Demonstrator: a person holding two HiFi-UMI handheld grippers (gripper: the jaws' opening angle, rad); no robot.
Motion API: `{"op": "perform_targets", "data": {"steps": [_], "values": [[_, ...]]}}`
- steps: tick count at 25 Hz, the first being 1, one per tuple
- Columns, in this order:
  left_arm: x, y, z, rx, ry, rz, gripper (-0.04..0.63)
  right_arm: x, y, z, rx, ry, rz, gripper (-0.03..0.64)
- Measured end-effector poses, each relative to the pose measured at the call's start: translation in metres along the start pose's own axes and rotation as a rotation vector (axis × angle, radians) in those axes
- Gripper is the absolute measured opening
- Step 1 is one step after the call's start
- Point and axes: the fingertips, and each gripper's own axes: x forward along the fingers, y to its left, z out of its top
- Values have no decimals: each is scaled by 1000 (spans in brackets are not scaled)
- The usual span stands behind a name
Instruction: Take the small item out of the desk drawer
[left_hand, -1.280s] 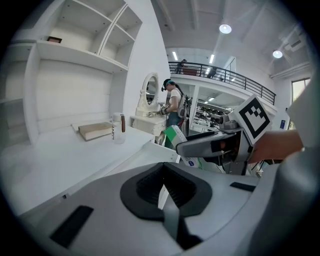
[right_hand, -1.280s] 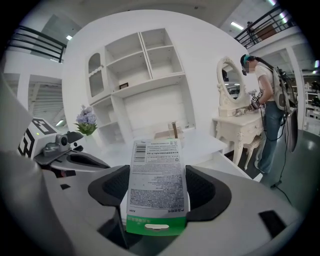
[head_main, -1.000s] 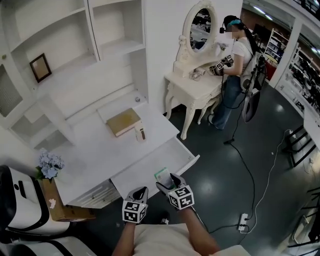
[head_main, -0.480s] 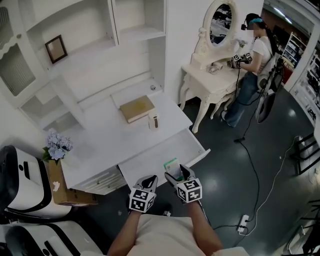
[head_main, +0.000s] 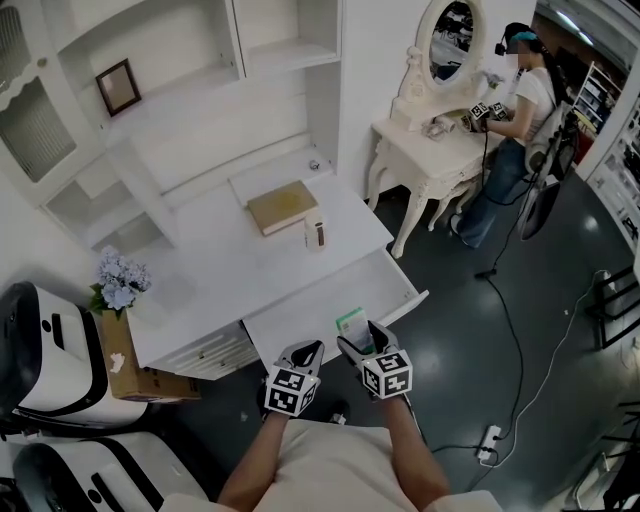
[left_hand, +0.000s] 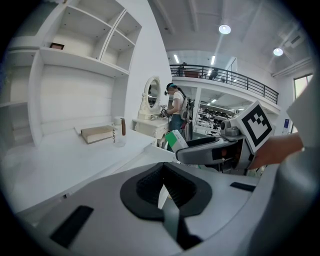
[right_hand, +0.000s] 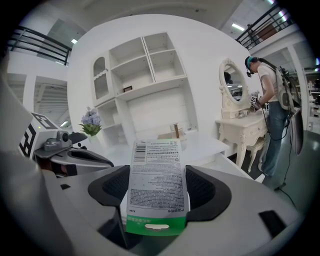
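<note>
The white desk's drawer (head_main: 300, 315) stands pulled out. My right gripper (head_main: 360, 335) is shut on a small flat green-and-white packet (head_main: 351, 325), held above the drawer's front right part. In the right gripper view the packet (right_hand: 157, 187) stands upright between the dark pads, printed side toward the camera. My left gripper (head_main: 308, 349) hovers just left of the right one, at the drawer's front edge, with its jaws together and nothing in them. The left gripper view shows the right gripper (left_hand: 210, 150) and the packet's green tip (left_hand: 175, 139) beside it.
On the desk top (head_main: 220, 270) lie a tan book (head_main: 283, 206) and a small bottle (head_main: 316, 234). A flower pot (head_main: 120, 282) stands at the desk's left end, over a cardboard box (head_main: 130, 370). At the far right a person (head_main: 510, 130) works at a dressing table (head_main: 440, 140). Cables (head_main: 510, 330) cross the dark floor.
The head view has drifted, so the desk sits further right and higher. Both grippers stay close together at the drawer's front, the right one still holding the packet.
</note>
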Motion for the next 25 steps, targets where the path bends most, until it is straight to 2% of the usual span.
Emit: {"op": "perform_targets", "data": {"steps": [25], "values": [[0,2,0,-39,-21,7,17,0,-5,-7,-5,16,6,360]]}}
